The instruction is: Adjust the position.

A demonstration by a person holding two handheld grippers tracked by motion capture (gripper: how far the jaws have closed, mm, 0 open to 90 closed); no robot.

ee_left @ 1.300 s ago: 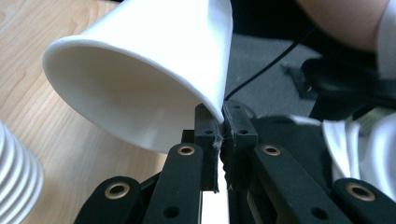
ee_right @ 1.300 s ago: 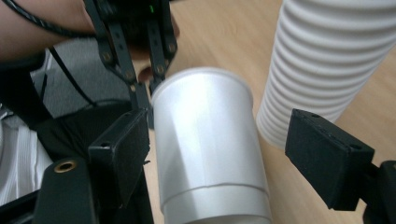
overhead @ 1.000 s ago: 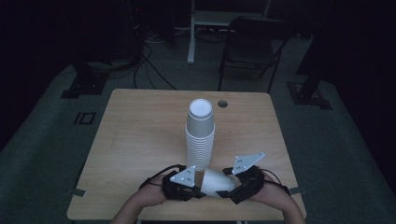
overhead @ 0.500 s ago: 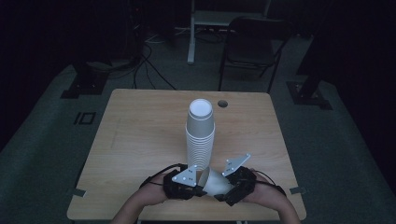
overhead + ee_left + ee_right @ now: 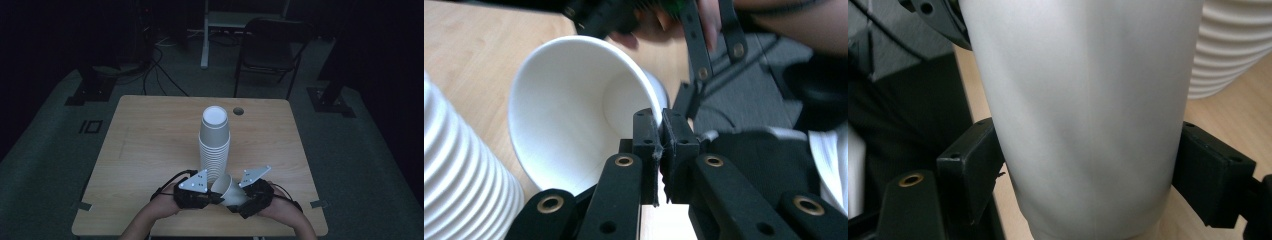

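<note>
The left hand-held gripper [image 5: 659, 150] has its jaws pressed together on the rim wall of a single paper cup [image 5: 231, 191], one jaw inside the mouth and one outside; this pinch appears intended to steady the cup while the other tool works on it. The right hand-held gripper [image 5: 1088, 175] straddles the body of the same cup near its base; its jaws have just been closing, with the cup between them, and the pads stand at both sides of the wall, apparently in contact. The cup lies tilted, mouth toward the stack, at the near edge of the bench [image 5: 150, 150], between both hands; the tall cup stack [image 5: 214, 145] stands upright just behind it, probably as source or destination for the cup.
</note>
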